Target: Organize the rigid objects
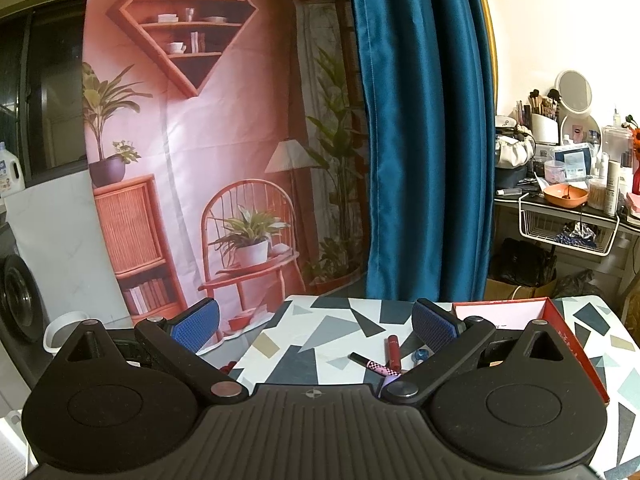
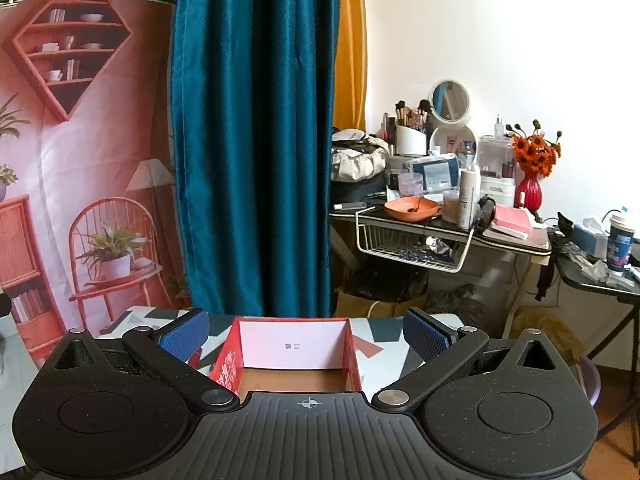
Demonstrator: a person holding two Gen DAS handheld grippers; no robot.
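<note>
In the left wrist view, my left gripper is open above the patterned table, nothing between its blue pads. Below it on the table lie a red tube, a black pen-like stick with a pink checkered end, a small blue piece and a purple item half hidden by the gripper body. A red cardboard box stands to the right. In the right wrist view, my right gripper is open over that red box, whose brown floor shows bare.
A printed backdrop and a blue curtain hang behind the table. A cluttered dressing table with a wire basket stands at the right, a black side table further right. A white pail sits low left.
</note>
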